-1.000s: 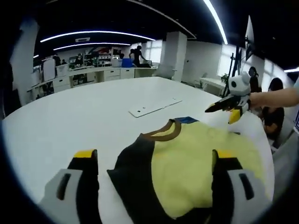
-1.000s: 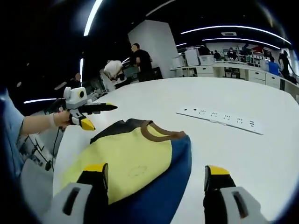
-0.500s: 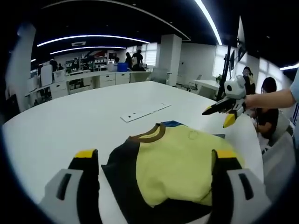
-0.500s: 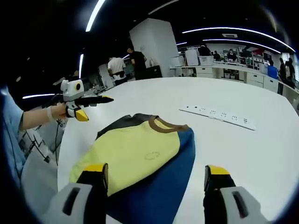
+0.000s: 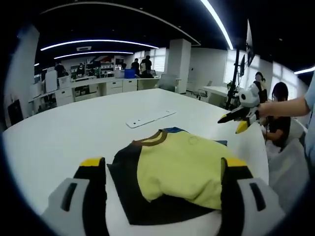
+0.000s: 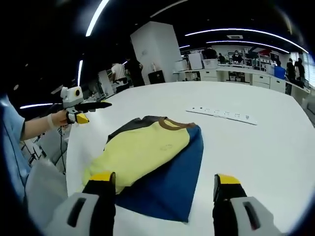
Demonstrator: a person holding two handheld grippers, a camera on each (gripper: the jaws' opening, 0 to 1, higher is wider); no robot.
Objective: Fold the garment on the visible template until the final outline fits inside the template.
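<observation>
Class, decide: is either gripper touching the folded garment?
Apart. In the right gripper view, the left gripper hangs clear of the garment; the right gripper sits open above it.

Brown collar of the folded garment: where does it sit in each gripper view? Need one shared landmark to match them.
Left gripper view: the brown collar sits just left of centre, at the garment's far edge.
Right gripper view: the brown collar sits just right of centre, at the garment's far end, beside the blue panel.
Shared landmark: the white power strip lies on the table beyond the collar.
</observation>
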